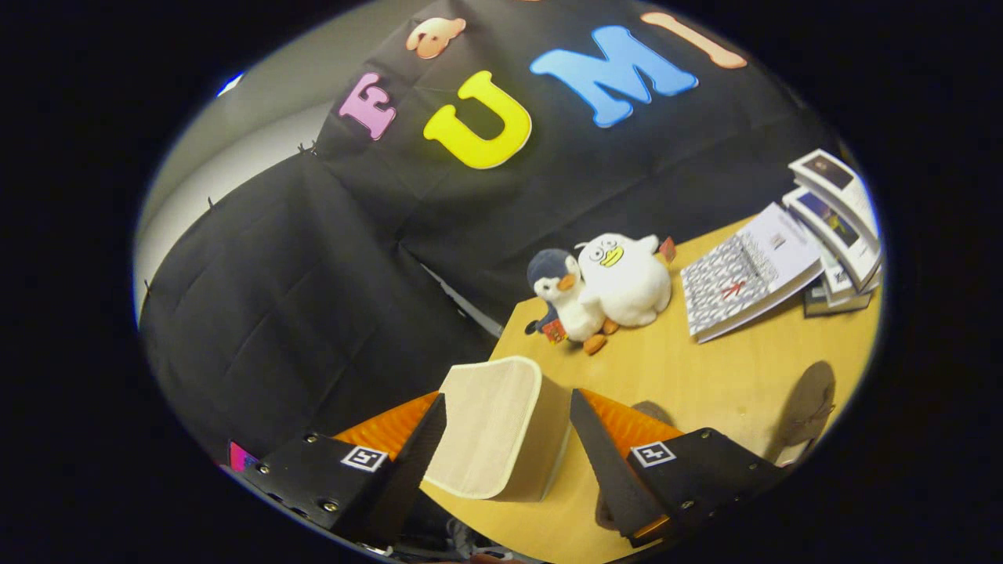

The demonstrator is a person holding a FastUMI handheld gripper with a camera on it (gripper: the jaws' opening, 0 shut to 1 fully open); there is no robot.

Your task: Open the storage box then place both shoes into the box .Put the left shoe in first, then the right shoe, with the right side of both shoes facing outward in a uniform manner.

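A shoe (490, 427) with a cream ribbed sole and tan side sits between my fingers, sole turned toward the camera, lifted over the near corner of the wooden table (689, 368). My gripper (508, 395) is shut on it, one finger pressing on each side. The second shoe (807, 411), grey-brown with a pale sole, lies on the table to the right, beyond my right finger (603, 446). Which of the two is the left shoe I cannot tell.
A plush penguin (564, 301) and a white plush duck (627, 278) sit at the table's far edge against the booth wall. An open patterned book (744, 274) leans on a stack of books (842, 227) at the far right. The table's corner drops off on the left.
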